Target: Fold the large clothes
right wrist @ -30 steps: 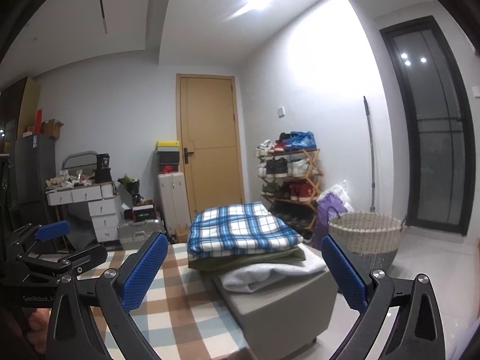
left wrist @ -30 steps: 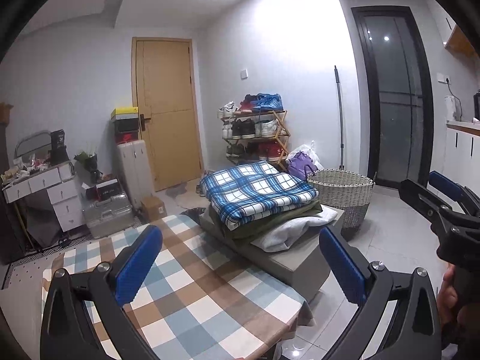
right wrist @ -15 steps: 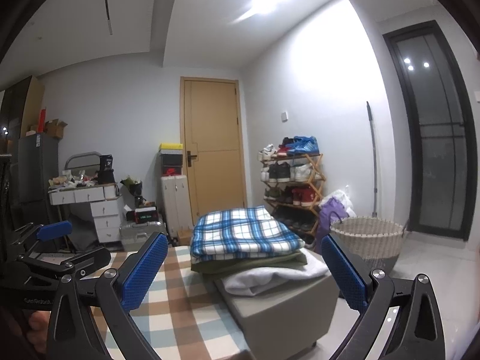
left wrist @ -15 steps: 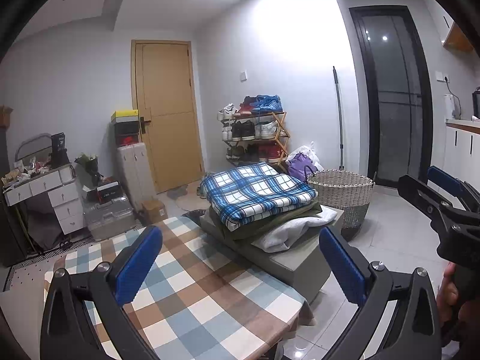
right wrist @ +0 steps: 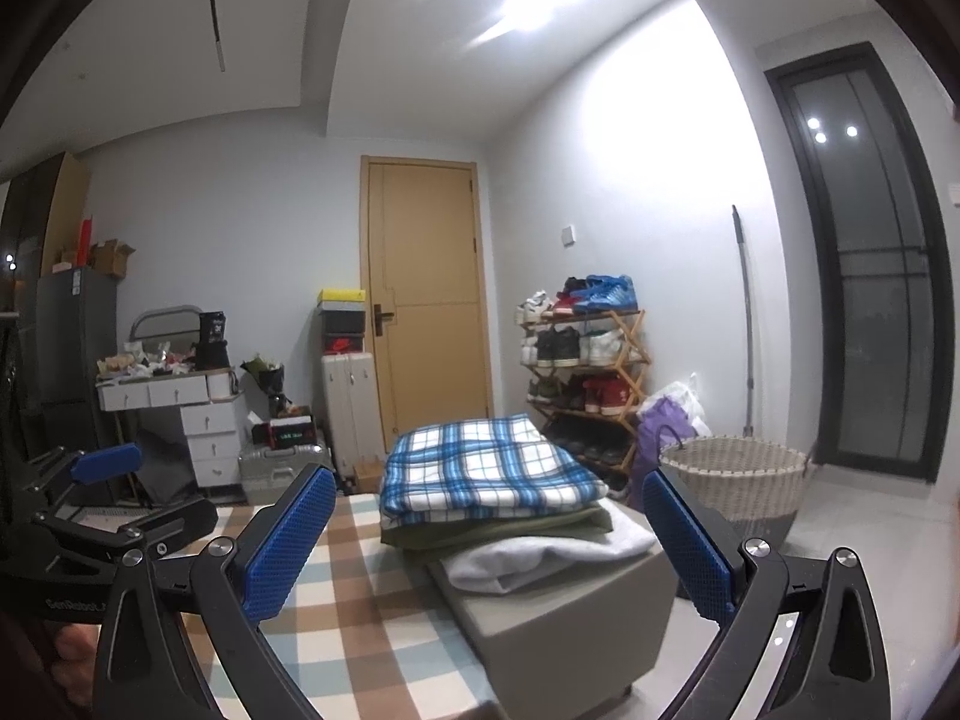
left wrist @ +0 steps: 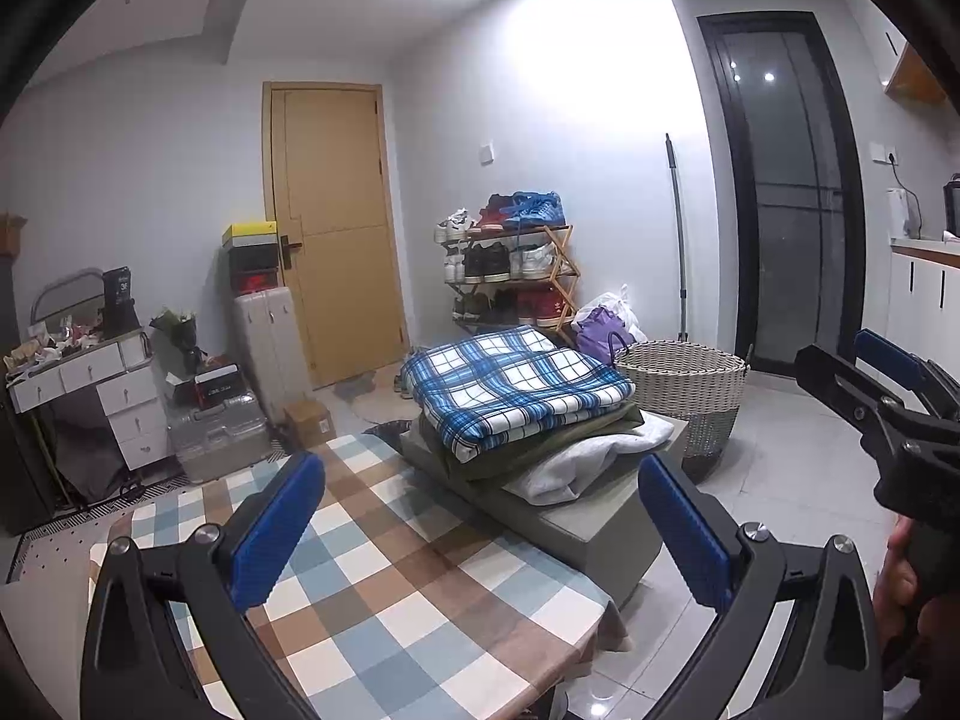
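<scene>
A folded blue-and-white plaid cloth point(left wrist: 510, 384) point(right wrist: 489, 471) tops a stack with an olive garment point(left wrist: 558, 435) point(right wrist: 498, 531) and a pale grey one point(left wrist: 585, 462) point(right wrist: 546, 558), all on a grey ottoman point(left wrist: 591, 525) point(right wrist: 564, 618). The checked tablecloth point(left wrist: 384, 576) point(right wrist: 354, 588) in front carries no garment that I can see. My left gripper point(left wrist: 480, 531) hangs open over the cloth, nothing between its blue pads. My right gripper point(right wrist: 489, 546) is open too, short of the stack. Each gripper shows at the edge of the other's view: the right gripper point(left wrist: 864, 378), the left gripper point(right wrist: 120, 492).
A woven laundry basket point(left wrist: 684, 390) point(right wrist: 735, 486) stands right of the ottoman. Behind are a shoe rack point(left wrist: 510, 270) point(right wrist: 585, 360), a wooden door point(left wrist: 333, 222), suitcases point(left wrist: 270, 342), a white drawer unit point(left wrist: 90, 396) and a dark glass door point(left wrist: 786, 192). Tiled floor lies to the right.
Both views have tilted up slightly, so the stack and table sit a little lower in frame. The grippers stay open and hold nothing.
</scene>
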Demonstrator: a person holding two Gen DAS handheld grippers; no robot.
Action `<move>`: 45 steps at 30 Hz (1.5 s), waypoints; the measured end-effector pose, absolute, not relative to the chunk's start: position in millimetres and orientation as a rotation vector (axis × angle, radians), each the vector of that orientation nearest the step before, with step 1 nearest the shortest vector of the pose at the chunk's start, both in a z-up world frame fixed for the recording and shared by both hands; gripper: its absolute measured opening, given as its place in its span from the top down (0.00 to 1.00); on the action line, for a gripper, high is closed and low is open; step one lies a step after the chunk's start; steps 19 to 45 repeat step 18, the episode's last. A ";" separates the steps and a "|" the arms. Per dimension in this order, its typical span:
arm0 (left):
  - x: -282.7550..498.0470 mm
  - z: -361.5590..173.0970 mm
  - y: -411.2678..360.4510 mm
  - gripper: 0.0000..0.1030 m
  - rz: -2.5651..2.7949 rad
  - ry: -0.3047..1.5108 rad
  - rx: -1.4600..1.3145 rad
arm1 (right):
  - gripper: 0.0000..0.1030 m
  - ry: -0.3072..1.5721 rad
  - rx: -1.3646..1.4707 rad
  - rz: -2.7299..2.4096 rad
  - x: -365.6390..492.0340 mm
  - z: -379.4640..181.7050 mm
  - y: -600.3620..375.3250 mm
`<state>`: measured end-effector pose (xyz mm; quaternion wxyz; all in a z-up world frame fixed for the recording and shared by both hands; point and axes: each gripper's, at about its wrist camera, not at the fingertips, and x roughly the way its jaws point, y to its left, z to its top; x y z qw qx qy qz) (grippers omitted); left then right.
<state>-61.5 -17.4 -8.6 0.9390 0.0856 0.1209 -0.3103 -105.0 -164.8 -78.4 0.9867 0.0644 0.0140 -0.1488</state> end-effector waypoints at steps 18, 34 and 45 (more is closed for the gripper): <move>-61.6 -10.1 -13.3 0.01 -0.647 0.247 0.180 | 0.00 0.037 0.106 -0.295 -101.7 -80.0 -160.9; -61.6 -10.1 -13.3 0.01 -0.647 0.247 0.180 | 0.00 0.037 0.106 -0.295 -101.7 -80.0 -160.9; -61.6 -10.1 -13.3 0.01 -0.647 0.247 0.180 | 0.00 0.037 0.106 -0.295 -101.7 -80.0 -160.9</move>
